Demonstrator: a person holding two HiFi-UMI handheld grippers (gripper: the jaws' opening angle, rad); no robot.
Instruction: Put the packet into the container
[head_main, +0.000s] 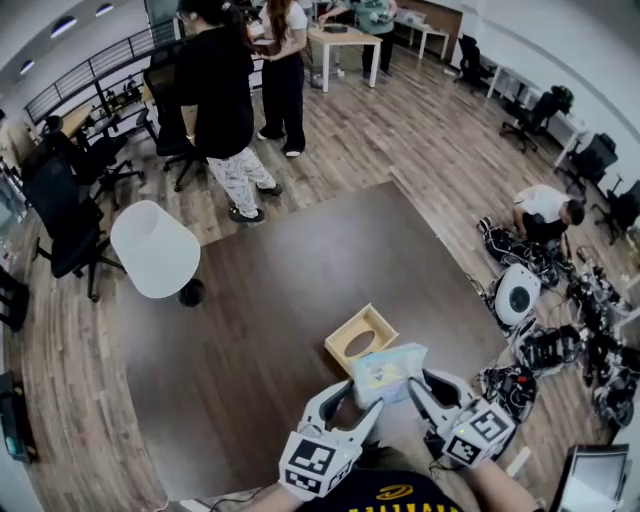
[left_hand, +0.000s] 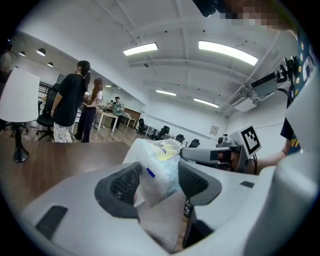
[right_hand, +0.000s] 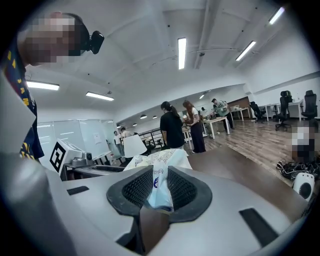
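Above the near edge of the dark table (head_main: 250, 330), one packet (head_main: 388, 372) is hanging between two grippers, just beside the one wooden container (head_main: 378, 322), whose oval mouth is facing up. Bare tabletop is stretching wide beyond it. The left gripper (left_hand: 159, 182) is clamping the packet's corner, jaws fairly wide apart. The right gripper (right_hand: 160, 187) is pinching its sealed edge, jaws narrow.

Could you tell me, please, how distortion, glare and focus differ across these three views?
Head view: strong barrel bending, even light, packet sharp. Left gripper view: circular fisheye rim, ceiling lights blown out, packet soft up close. Right gripper view: same rim, ceiling strip glaring.
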